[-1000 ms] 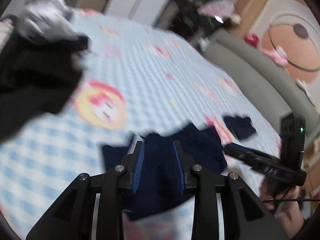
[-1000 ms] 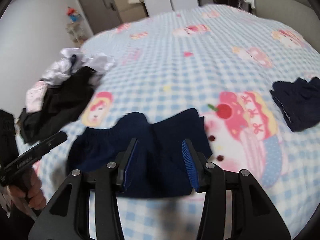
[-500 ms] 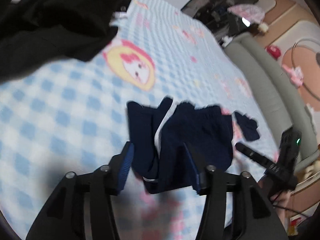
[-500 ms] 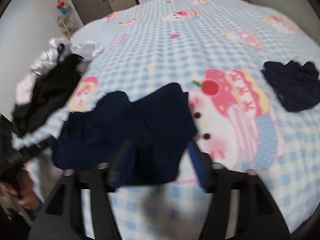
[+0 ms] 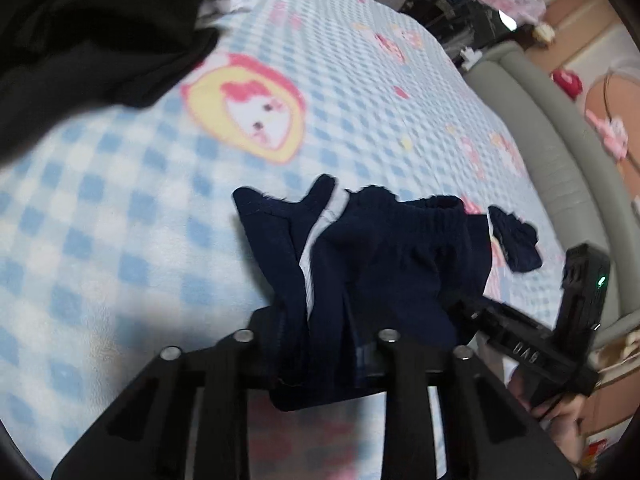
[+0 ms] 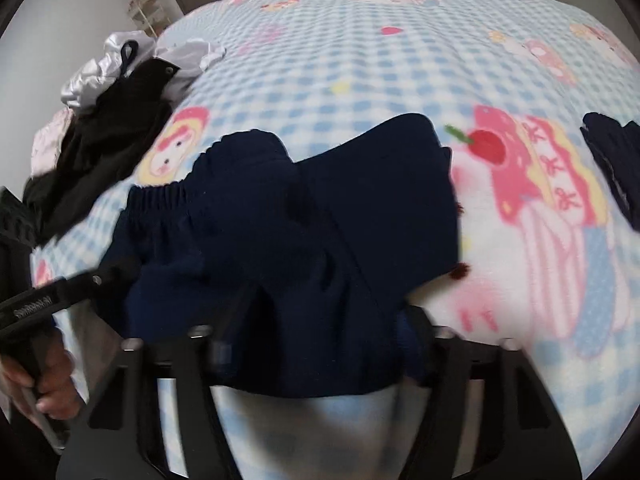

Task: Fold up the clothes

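In the left wrist view, a black pile of clothes fills the 10 o'clock corner, its ragged edge ending just short of a yellow cartoon patch on the blue checked blanket. From that edge down to 8 o'clock the blanket lies bare. At centre, the navy shorts with a white side stripe lie rumpled, their near hem gathered between the fingers of the left gripper; its jaws are closing with that cloth between them, though the pads themselves are hidden under the folds. At 3 o'clock a small navy garment lies just beyond the shorts' waistband, near the grey padded bed edge. The right gripper reaches in from 4 o'clock, touching the shorts' right side.

In the right wrist view, the pile sits at 9 o'clock by the blanket's far-left edge. The shorts spread across the centre, elastic waistband toward 9 o'clock. The right gripper is closing with the near hem bunched between its jaws; its fingertips are covered. From 12 to 2 o'clock the blanket is open.
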A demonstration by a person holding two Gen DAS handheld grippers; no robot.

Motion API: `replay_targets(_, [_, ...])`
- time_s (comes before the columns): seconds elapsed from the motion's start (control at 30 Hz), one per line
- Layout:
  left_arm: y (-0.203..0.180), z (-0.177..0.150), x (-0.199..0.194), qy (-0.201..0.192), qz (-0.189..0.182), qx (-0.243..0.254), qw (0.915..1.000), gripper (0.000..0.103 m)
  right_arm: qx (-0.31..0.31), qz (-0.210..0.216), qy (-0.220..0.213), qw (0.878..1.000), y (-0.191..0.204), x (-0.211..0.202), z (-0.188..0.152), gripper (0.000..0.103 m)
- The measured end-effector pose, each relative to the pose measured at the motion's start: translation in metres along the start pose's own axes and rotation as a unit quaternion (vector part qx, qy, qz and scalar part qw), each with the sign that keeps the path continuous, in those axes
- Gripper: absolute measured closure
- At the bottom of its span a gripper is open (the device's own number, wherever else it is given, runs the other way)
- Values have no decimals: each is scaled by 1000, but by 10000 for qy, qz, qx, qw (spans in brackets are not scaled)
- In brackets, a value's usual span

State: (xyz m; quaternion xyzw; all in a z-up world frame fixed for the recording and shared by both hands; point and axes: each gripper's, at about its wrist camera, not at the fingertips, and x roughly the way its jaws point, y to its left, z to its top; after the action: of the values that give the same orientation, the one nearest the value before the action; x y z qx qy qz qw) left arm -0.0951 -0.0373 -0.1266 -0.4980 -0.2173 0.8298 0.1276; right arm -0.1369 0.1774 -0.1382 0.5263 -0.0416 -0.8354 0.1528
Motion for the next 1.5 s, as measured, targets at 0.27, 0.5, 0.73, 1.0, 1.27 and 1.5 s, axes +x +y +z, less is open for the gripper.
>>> replay_targets(0.27, [-84,3,-33,-247,28,797,9965,82,-14,414,-480,9980,-12,-57,4,92])
replay_targets(0.5, [-117,6,-33,-363,243,983,9942,82,377,528,-628,9959,-50,-79,-8,94])
replay_targets(0.73, [-15,-2,-32,-120,425,-182,9989,79,828,1041,-204,9909,-68,-48,-22,48])
replay_targets(1.0, [36,-16,-12,110,-57,-779,9969,74,925,1533,152,9837,-58,-9,-8,33])
replay_targets(1.27, [53,-17,-14,187,-508,-901,9945,73,427,2249,-31,9735,-38,-37,-3,33])
replay_targets(1.5, [39,-16,-11,255,-383,-579,9973,70,-344,1457,407,9879,-2,-10,6,35])
